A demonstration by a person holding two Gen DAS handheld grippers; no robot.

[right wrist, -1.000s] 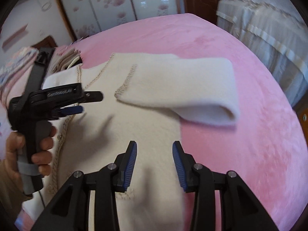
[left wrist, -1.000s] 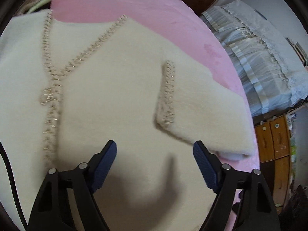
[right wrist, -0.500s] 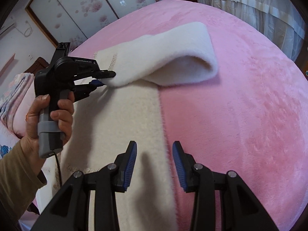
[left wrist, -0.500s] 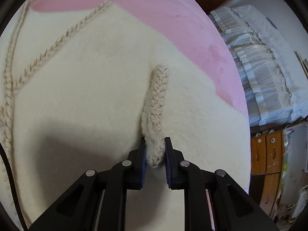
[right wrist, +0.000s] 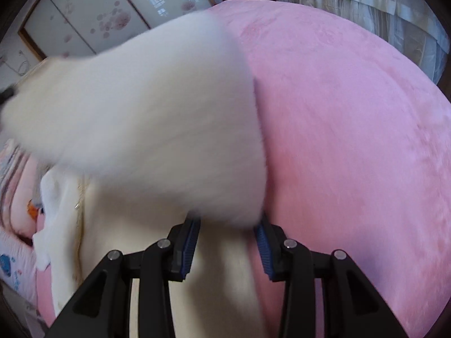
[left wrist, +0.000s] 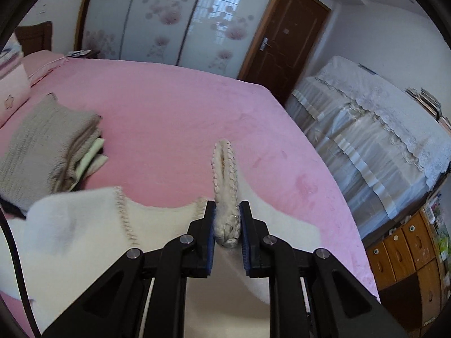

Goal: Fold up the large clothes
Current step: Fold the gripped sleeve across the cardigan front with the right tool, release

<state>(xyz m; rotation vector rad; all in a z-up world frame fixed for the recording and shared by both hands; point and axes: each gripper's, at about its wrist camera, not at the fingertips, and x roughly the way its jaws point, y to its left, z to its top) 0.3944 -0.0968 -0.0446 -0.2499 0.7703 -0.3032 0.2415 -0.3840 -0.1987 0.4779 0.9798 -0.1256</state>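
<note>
On the pink bed the cream cardigan is spread, its braided sleeve cuff clenched and raised by the left gripper; the right gripper stands released at the lifted sleeve; the cuff should be carried level across the body; slack should be avoided; the fold should be laid flat before release.

A pink bed is filling the middle of the room, with a stack of folded clothes sitting near its pillow end. Flowered sliding wardrobe doors are standing beyond it, a brown door beside them, and a lace-covered bed is lying alongside wooden drawers
</note>
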